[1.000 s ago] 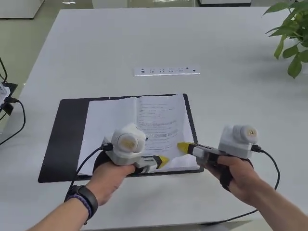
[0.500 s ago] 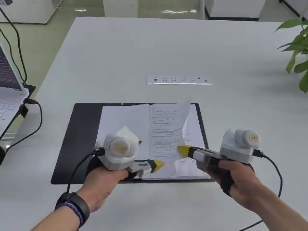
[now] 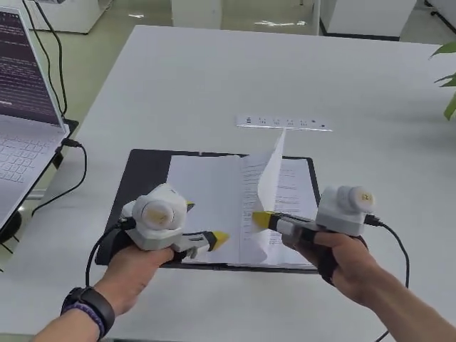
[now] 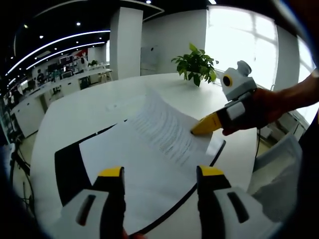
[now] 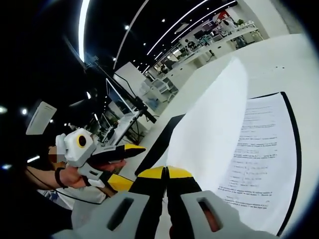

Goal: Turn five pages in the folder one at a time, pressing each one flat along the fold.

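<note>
Page [image 3: 271, 167] is up: a second ago it lies flat on the right half of the folder [image 3: 146, 185], half a second ago its edge curls, now it stands near upright just right of the folder's fold. Right gripper [image 3: 258, 219] is pressed together on the page's lower edge, pinching it; the right gripper view shows the sheet running up from between the shut yellow tips. Left gripper [image 3: 217, 239] is spread, holding nothing, hovering at the folder's near edge, left of the fold. It has barely moved against the folder.

Meaning: this turn looks about half done. The page has yet to cross the fold and land on the left half, and the press along the fold is not yet done. How many pages are already turned, cannot tell.

Folder lies open on the white counter [image 3: 214, 71], near the person. Power strip [image 3: 285, 122] sits beyond the folder's far edge, apart from it. Laptop [image 3: 25, 107] is well left of the folder, with a cable [image 3: 71, 171] running between them. Plant [image 3: 449, 78] leaves show far right of the folder.

Likely obstacle: the left gripper sits where the page should come down. Nothing else is in the page's path.
</note>
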